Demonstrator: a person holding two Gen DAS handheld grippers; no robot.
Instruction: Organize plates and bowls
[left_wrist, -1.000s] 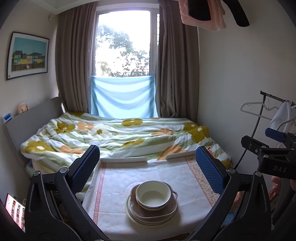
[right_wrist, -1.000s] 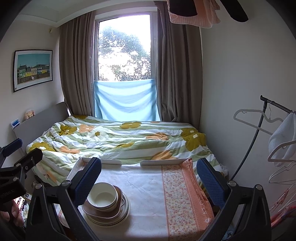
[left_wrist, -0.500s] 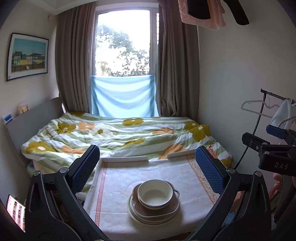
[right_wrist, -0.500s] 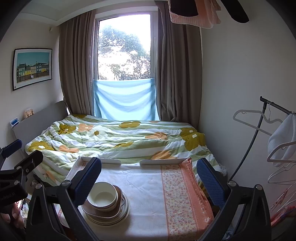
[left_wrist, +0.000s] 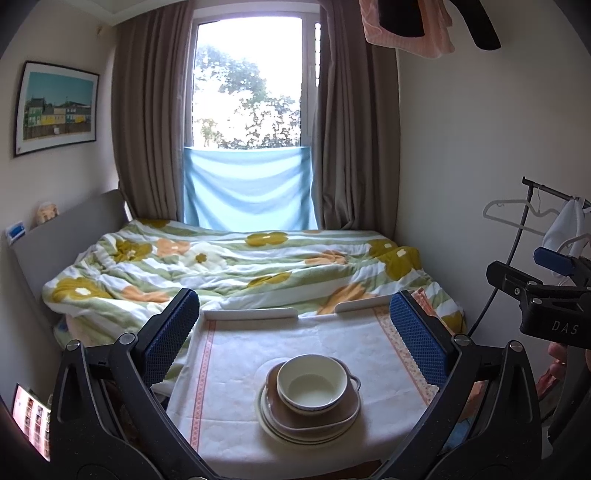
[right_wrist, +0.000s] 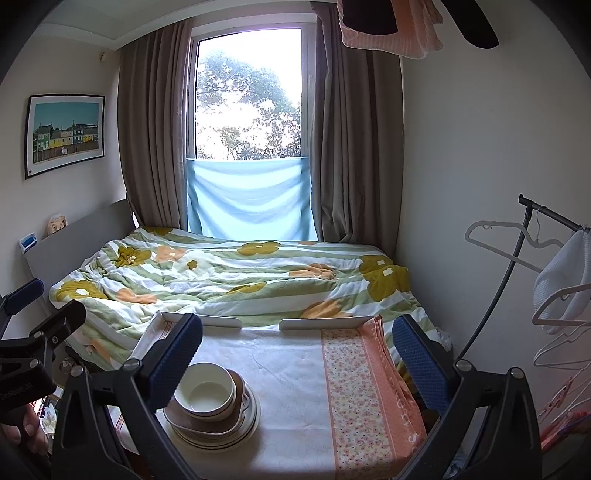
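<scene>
A cream bowl (left_wrist: 312, 382) sits on a brown handled dish (left_wrist: 314, 415), which rests on stacked cream plates (left_wrist: 273, 430) near the front of the cloth-covered table (left_wrist: 236, 354). My left gripper (left_wrist: 295, 339) hangs open above and behind the stack, nothing between its blue pads. In the right wrist view the same bowl (right_wrist: 205, 391) and plates (right_wrist: 236, 432) lie at lower left, partly behind the left finger. My right gripper (right_wrist: 297, 358) is open over the bare middle of the table (right_wrist: 291, 369).
A bed with a flowered duvet (left_wrist: 236, 266) lies right behind the table. Two white rails (right_wrist: 317, 324) edge the table's far side. A clothes rack with hangers (right_wrist: 524, 251) stands at the right. An orange patterned cloth (right_wrist: 362, 387) covers the table's right part.
The left wrist view has drifted slightly, so the stack sits a little further right in it. Both grippers stay open and the dishes have not moved.
</scene>
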